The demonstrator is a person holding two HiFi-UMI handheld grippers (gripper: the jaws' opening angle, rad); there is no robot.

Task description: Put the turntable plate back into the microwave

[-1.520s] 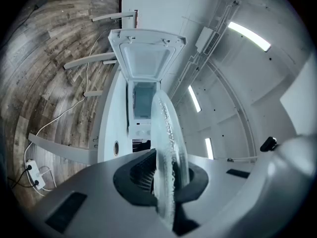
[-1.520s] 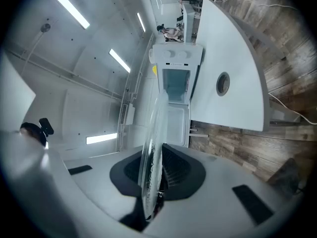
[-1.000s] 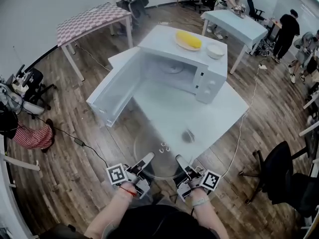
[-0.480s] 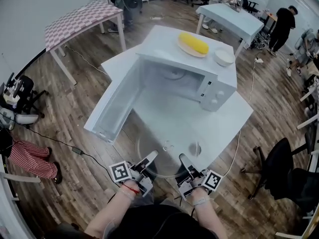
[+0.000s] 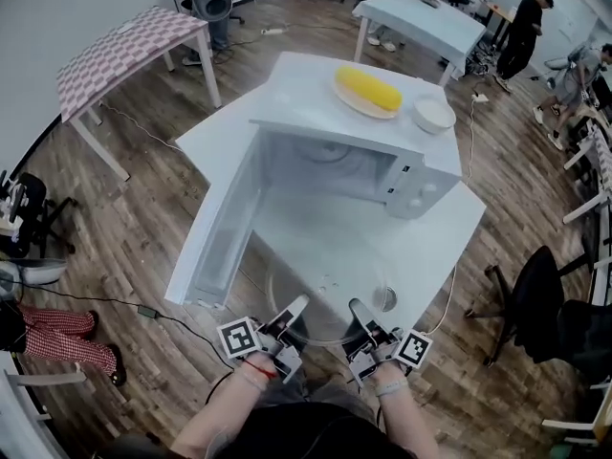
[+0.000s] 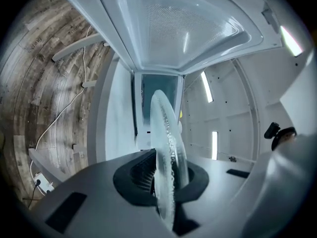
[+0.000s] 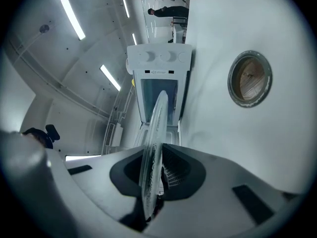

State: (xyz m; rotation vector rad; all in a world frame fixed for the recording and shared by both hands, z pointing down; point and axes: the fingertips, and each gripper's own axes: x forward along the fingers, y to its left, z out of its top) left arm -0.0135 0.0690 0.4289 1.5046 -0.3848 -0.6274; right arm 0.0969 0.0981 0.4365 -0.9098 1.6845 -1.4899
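Lower centre of frame: the person's forearms [image 5: 225,409] extend forward, left gripper [image 5: 295,306] and right gripper [image 5: 358,309] jaws clamped on the turntable plate's [image 5: 325,290] near rim.

The microwave [image 5: 306,98] cavity [image 5: 335,168] opens toward the near table [image 5: 421,247] edge, and bare tabletop leads straight in. The open door [image 5: 222,237] juts out along the left of that lane and walls it to the near edge. The control panel [image 5: 406,187] bounds the mouth on the right. The plate [image 5: 320,295], clamped by the left gripper [image 5: 296,304] and right gripper [image 5: 357,306], fills the lane's near end, with a round hole [image 5: 384,299] just beside it.
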